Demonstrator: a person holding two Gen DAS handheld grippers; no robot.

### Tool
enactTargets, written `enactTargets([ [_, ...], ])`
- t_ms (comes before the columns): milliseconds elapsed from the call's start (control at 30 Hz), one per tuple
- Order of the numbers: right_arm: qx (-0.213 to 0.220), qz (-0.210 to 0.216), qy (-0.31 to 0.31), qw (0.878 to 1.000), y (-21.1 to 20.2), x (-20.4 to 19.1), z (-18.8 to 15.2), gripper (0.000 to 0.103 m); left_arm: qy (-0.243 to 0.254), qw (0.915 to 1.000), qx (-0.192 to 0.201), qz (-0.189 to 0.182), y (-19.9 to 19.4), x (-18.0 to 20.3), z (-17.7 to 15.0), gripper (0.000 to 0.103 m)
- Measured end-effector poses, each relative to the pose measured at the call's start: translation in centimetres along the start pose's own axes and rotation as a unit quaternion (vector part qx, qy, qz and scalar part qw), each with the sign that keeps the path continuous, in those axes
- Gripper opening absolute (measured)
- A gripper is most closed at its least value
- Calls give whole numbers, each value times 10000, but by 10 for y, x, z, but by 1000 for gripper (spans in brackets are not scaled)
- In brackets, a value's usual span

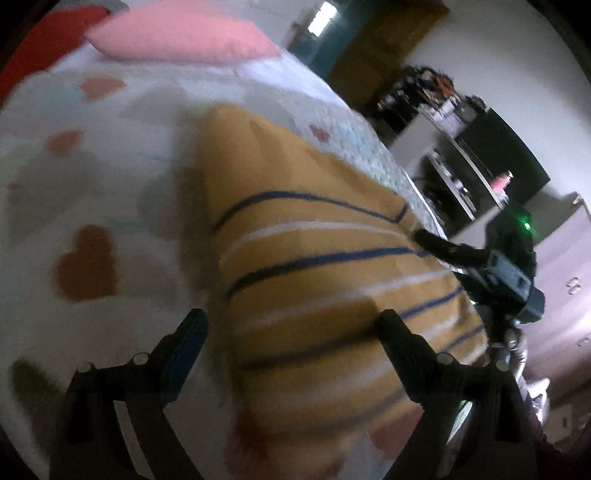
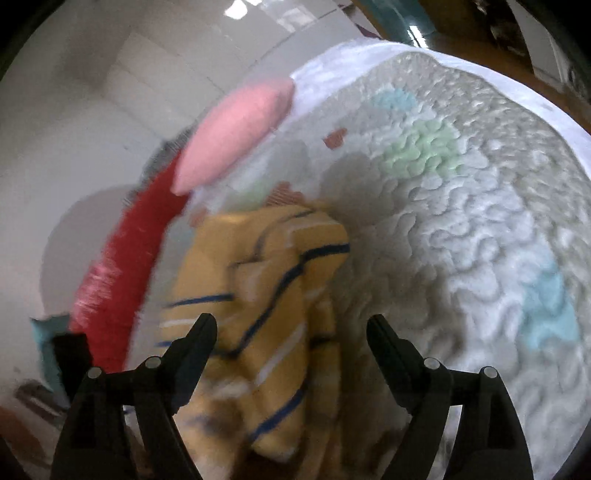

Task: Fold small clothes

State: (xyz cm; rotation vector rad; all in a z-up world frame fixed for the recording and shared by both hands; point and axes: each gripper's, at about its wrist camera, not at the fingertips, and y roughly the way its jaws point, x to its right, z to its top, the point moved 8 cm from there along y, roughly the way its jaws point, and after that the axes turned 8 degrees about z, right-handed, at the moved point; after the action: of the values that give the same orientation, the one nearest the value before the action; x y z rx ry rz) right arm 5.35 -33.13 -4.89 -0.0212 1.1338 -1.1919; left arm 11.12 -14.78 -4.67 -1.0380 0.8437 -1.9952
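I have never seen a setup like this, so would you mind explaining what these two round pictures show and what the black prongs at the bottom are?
No robot is involved: a person holds a hand-held two-finger gripper in each hand, and each gripper carries a fisheye camera looking forward along its fingers, hence the round, bent pictures. The black prongs are those fingers. One picture is from the left gripper, the other from the right gripper; the right gripper also shows at the edge of the left view. Both stand open and grip nothing. Below them a yellow striped garment lies on a quilted bedspread with coloured patches. A pink pillow sits at the far end. The pictures are blurred.
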Motion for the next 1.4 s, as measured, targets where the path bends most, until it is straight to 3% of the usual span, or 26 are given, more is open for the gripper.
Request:
enactTargets([
  [33, -132, 31, 28, 9999, 11, 2, 0, 87, -95, 9999, -56, -108, 6, -1, 1, 100],
  [67, -240, 155, 93, 9995, 18, 3, 1, 78, -322, 9987, -191, -359, 16, -3, 1, 100],
  [100, -347, 419, 188, 9983, 28, -1, -1, 54, -461, 9968, -357, -551, 22, -3, 0, 99],
  [133, -497, 731, 351, 9955, 37, -7, -3, 50, -454, 9967, -363, -564, 21, -3, 1, 92],
  [167, -479, 802, 402, 9948, 40, -10, -2, 46, -440, 9963, -340, -652, 15, -2, 3, 70],
  [200, -457, 886, 409, 9942, 41, -17, -1, 43, -484, 9960, -326, -678, 5, -3, 7, 61],
  [300, -305, 1313, 421, 9900, 35, -40, 9, 38, -365, 9979, -73, -529, -23, -7, 20, 58],
  [400, -84, 1663, 162, 9859, 27, -73, 21, 36, -204, 9989, 288, -308, -57, -13, 36, 60],
  [467, 26, 1671, -79, 9859, 26, -84, 26, 36, -280, 9989, 371, -54, -62, -24, 39, 69],
  [567, -79, 1015, -142, 9947, 55, -68, 24, 43, -330, 9959, 311, 783, -45, -49, 25, 74],
  [600, -200, 498, -77, 9985, 68, -49, 18, 45, -317, 9943, 175, 1007, -35, -55, 15, 76],
  [633, -246, 292, -14, 9993, 72, -38, 14, 50, -332, 9941, 117, 1029, -28, -58, 6, 80],
  [667, -195, 326, 129, 9992, 71, -30, 10, 56, -398, 9942, 153, 991, -26, -58, 0, 85],
  [767, 45, 558, 487, 9972, 48, -21, 5, 59, -664, 9940, 241, 835, -33, -61, -15, 87],
  [900, 489, 160, -63, 9987, -7, -35, 11, 60, -674, 9907, 502, 1073, -56, -56, -28, 87],
  [1067, 945, 233, -660, 9931, -50, -82, 16, 59, -551, 9832, 947, 1459, -99, -45, -54, 87],
  [1233, 620, 567, -1194, 9893, -27, -133, -16, 59, -338, 9718, 1368, 1889, -135, -35, -70, 87],
  [1333, 184, 606, -1099, 9919, 8, -128, -40, 59, -257, 9674, 1504, 2020, -151, -30, -77, 88],
  [1400, 13, 267, -896, 9956, 26, -103, -58, 51, -249, 9656, 1584, 2047, -163, -28, -85, 90],
])
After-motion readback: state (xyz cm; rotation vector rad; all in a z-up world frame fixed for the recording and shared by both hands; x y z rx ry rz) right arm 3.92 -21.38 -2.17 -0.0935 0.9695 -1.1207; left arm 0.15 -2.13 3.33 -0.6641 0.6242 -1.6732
